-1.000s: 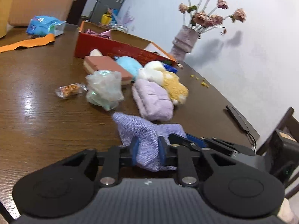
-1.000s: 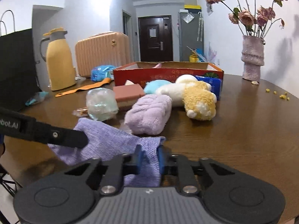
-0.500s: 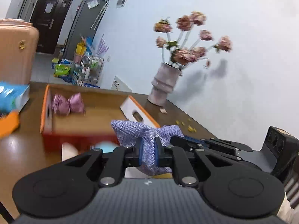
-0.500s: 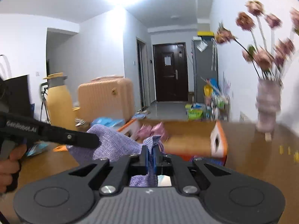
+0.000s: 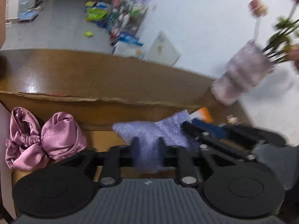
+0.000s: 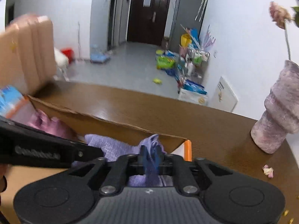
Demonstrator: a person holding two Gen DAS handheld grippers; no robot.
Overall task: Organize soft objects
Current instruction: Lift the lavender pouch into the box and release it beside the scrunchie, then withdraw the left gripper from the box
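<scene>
Both grippers hold one lavender knit cloth [image 5: 149, 132] over the open cardboard box [image 5: 97, 110]. My left gripper [image 5: 147, 143] is shut on the cloth's near fold. My right gripper [image 6: 151, 153] is shut on its other end [image 6: 114, 147]. The right gripper's body shows at the right of the left wrist view [image 5: 224, 136], and the left gripper's arm crosses the left of the right wrist view [image 6: 46, 149]. A pink satin scrunchie bundle [image 5: 43, 140] lies inside the box at the left, also visible in the right wrist view [image 6: 48, 125].
The box's torn far wall [image 6: 115, 125] stands just ahead, with an orange corner [image 6: 187, 149] at the right. A mauve vase with flowers [image 6: 278, 108] stands on the brown table [image 6: 168, 108] to the right. A peach suitcase [image 6: 26, 52] is at the far left.
Both grippers have carried the cloth up from the table and forward, and now hold it down inside the box's opening. The other soft toys have dropped out of view.
</scene>
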